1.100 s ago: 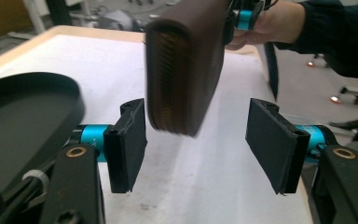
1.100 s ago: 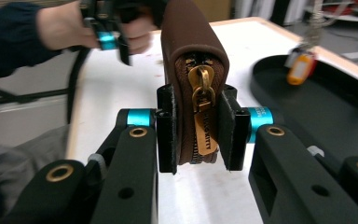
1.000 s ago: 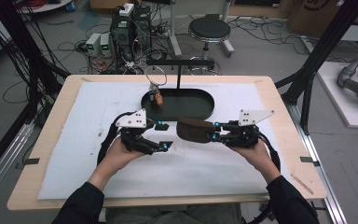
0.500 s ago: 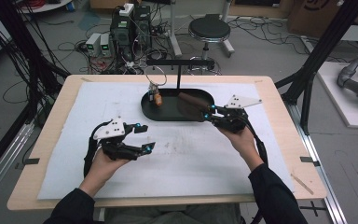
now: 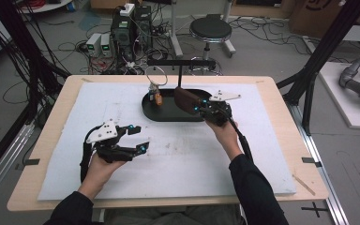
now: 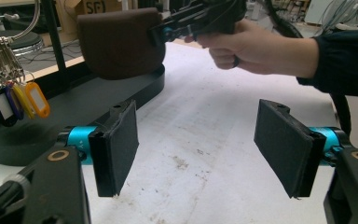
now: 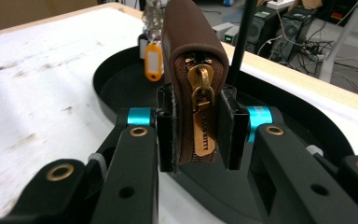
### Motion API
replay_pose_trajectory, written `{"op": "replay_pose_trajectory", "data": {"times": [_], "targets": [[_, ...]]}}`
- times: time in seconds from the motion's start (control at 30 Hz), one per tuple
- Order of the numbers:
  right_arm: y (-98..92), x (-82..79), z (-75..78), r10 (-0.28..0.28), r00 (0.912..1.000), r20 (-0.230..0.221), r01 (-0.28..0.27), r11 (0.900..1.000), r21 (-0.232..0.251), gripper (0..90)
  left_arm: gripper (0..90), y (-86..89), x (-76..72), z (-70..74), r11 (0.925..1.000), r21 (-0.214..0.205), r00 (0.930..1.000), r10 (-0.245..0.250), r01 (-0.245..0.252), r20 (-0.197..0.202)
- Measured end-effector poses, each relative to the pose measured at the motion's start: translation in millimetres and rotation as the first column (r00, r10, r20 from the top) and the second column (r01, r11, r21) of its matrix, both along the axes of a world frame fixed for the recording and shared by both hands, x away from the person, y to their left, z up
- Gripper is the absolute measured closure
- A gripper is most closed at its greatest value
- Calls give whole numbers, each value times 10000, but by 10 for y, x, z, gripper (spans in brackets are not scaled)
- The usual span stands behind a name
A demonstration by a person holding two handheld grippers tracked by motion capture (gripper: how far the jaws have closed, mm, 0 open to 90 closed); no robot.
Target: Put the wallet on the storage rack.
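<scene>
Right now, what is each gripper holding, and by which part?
The right gripper is shut on the brown zip pouch, pads clamping both flat sides at its zipper-pull end. The left gripper holds nothing; its jaws stand open.

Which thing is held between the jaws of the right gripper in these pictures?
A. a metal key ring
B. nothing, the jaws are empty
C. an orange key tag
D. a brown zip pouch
D: in the right gripper view the right gripper has both pads pressed on the sides of the brown zip pouch, its gold zipper pull hanging between them, above the black tray.
</scene>
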State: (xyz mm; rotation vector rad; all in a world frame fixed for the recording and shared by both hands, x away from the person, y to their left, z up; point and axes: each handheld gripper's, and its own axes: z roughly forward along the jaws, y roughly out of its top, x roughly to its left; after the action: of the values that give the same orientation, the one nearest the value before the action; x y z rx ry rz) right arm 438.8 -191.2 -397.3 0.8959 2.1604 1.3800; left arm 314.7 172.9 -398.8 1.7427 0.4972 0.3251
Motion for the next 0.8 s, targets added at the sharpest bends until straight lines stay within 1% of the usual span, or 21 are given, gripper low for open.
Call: {"op": "replay_pose_trajectory", "data": {"times": [0.03,0.1,0.13,0.2,0.27,0.33,0.43,0.57,0.63,0.7,0.8], "targets": [[10,21,-24,-60,10000,-13,60,9999,113,730,304,-7,-1,1,10000,-14,10000,3,-3,3],[32,60,-66,-183,9998,24,183,9997,179,730,303,-15,-2,3,10000,-40,10000,-4,4,33],[44,80,-84,-252,9997,-28,252,9994,232,730,304,-19,-2,4,10000,-45,10000,-6,6,37],[63,125,-112,-329,9993,-153,334,9989,334,731,303,-23,-2,5,10000,10,10000,-17,16,73],[89,164,-138,-331,9994,-123,336,9986,397,730,303,-26,-2,0,10000,12,10000,-13,13,87],[130,192,-156,-457,9989,-114,460,9985,282,730,303,-29,-1,-9,10000,-43,10000,-8,9,28],[195,241,-188,-510,9986,-144,511,9987,55,730,303,-29,1,-23,10000,-13,10000,-21,21,18],[257,273,-225,-615,9980,-157,616,9981,43,730,303,-29,-3,-32,10000,-30,10000,-45,45,-24],[276,285,-236,-633,9980,-80,633,9980,29,730,303,-32,-5,-36,10000,-27,10000,-49,49,-19],[287,294,-254,-667,9976,-171,668,9977,72,730,304,-35,-3,-40,10000,1,10000,-97,97,-18],[287,309,-279,-711,9971,-265,712,9975,13,730,304,-37,0,-45,9999,-18,9999,-101,101,-35]]}}
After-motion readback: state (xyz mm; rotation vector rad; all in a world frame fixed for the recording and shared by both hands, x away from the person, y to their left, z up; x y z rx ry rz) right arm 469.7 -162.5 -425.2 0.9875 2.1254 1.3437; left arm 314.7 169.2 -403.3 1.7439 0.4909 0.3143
